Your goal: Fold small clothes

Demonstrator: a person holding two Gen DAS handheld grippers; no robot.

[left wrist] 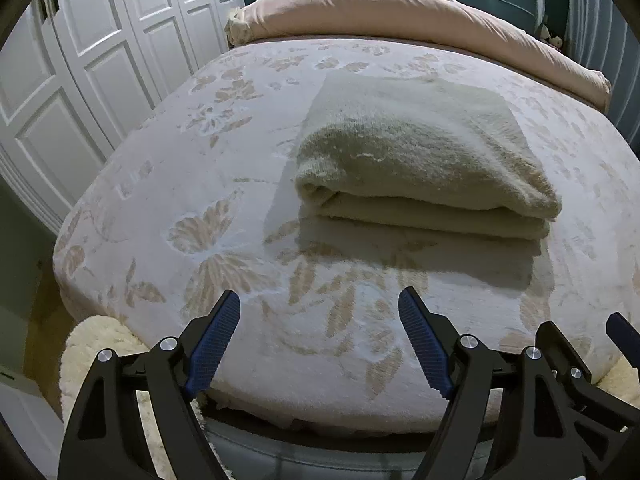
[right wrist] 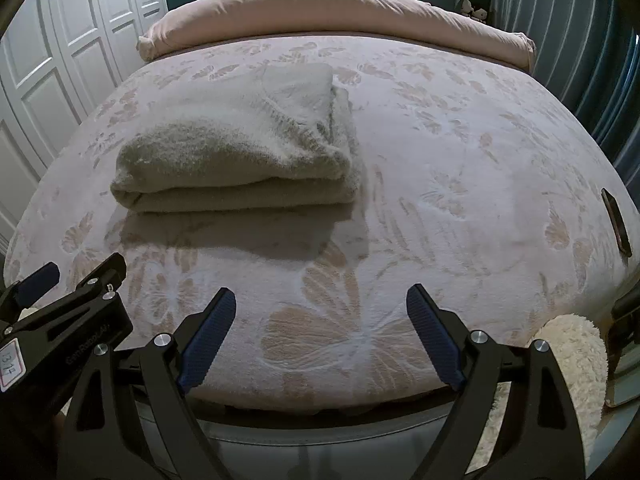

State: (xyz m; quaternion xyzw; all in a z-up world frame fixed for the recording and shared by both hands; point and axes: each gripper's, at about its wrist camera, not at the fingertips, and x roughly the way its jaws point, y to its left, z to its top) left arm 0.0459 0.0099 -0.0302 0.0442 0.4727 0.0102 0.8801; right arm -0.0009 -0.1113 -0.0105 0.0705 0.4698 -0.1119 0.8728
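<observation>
Left wrist view: left gripper sits at the near edge of the bed, jaws wide apart, nothing between them. Blue ribbed pads face each other over the patterned bedspread. Folded cream garment lies on the bed ahead and slightly to the right, well apart from the jaws; it is stacked in several layers with the rounded fold edge facing the camera. Part of the right gripper shows at the lower right corner. Pink duvet is bunched across the far end of the bed. White panelled wardrobe doors stand to the left. Fluffy cream rug shows at lower left below the bed edge.

Right wrist view: right gripper is also at the near bed edge, jaws wide apart and holding nothing. Same folded garment lies ahead and to the left, resting flat on the bedspread, clear of both grippers. Left gripper enters at the lower left, a white label on its body. Small dark flat object lies near the right edge of the bed; cannot tell what it is. Pink duvet lies across the far end.
</observation>
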